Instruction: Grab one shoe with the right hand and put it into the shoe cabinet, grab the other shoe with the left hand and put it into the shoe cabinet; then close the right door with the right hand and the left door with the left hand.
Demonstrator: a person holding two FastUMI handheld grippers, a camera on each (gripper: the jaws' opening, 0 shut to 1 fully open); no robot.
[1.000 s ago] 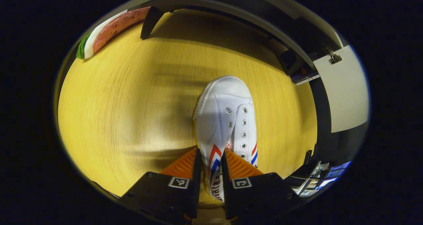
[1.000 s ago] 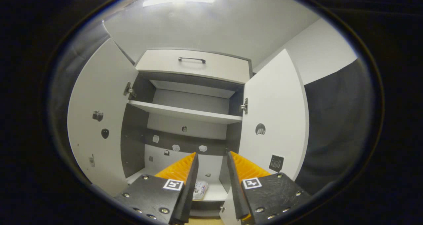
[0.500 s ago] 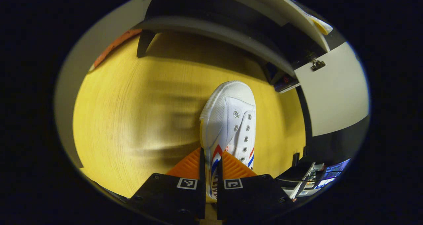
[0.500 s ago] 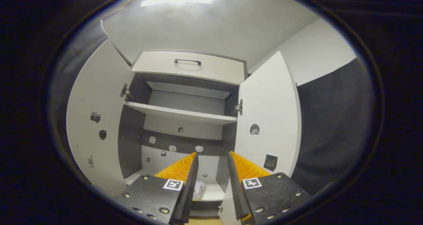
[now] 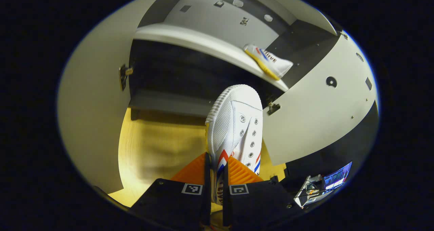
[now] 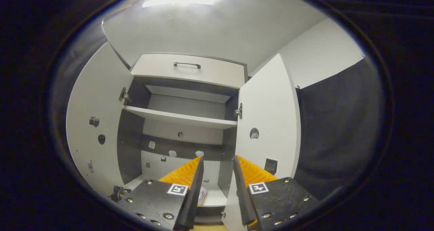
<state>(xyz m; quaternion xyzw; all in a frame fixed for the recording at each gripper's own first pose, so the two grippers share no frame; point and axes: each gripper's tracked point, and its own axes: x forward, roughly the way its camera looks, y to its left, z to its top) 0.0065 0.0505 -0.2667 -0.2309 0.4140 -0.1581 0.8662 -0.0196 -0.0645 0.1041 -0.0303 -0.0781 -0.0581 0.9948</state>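
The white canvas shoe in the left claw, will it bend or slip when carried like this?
The white canvas shoe probably flexes: the left claw pinches only its soft side wall. The toe juts forward unsupported, so it may droop. Ridged fingers likely resist slipping.

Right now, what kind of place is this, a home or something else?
Probably a staged home corner: an open shoe cabinet with both doors swung out, one shoe on its shelf, a wooden floor, and dark cloth hung beside it.
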